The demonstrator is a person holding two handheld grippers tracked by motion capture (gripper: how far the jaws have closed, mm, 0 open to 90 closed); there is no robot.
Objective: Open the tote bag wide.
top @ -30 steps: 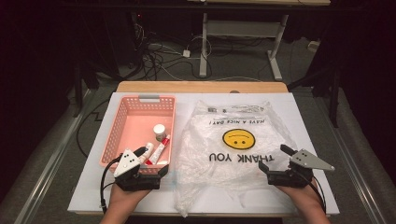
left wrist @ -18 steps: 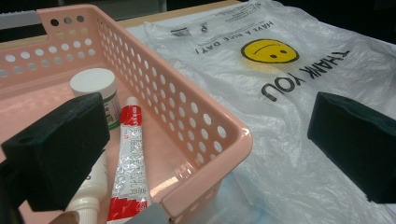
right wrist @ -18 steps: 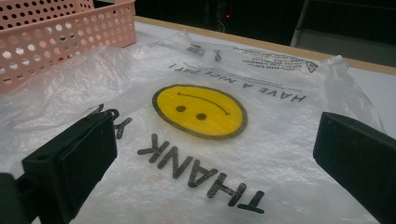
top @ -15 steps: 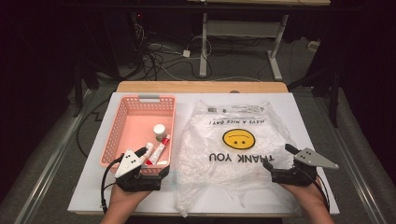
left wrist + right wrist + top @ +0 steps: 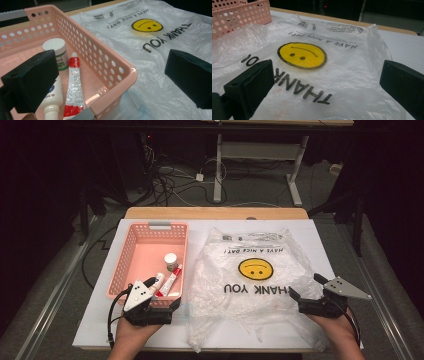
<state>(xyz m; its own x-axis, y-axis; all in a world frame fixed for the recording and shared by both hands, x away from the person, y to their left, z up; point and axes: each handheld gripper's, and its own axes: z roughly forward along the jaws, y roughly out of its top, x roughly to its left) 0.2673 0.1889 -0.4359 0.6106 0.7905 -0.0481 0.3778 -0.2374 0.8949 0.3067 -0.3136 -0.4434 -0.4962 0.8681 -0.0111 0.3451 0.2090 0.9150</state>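
Note:
A pink perforated basket (image 5: 186, 251) stands on the left of the white tabletop. It holds a white-capped jar (image 5: 171, 260), a red tube (image 5: 170, 280) and a small white bottle (image 5: 158, 281). To its right lies a flat, clear plastic bag (image 5: 255, 280) printed with a yellow smiley and "THANK YOU". My left gripper (image 5: 162, 292) is open at the basket's near right corner; in the left gripper view its jaws straddle the basket rim (image 5: 120, 67), with the jar (image 5: 56, 51), tube (image 5: 73, 85) and bottle (image 5: 52, 97) close. My right gripper (image 5: 306, 287) is open low over the bag's near right part (image 5: 312, 62).
A wooden table edge (image 5: 215, 213) runs behind the white board. Beyond it are a dark floor, cables (image 5: 170, 185) and a metal desk frame (image 5: 260, 155). The basket's wall (image 5: 239, 15) shows at the far left of the right gripper view.
My right gripper has drifted slightly to the right along the bag's near edge. The left gripper has stayed at the basket corner.

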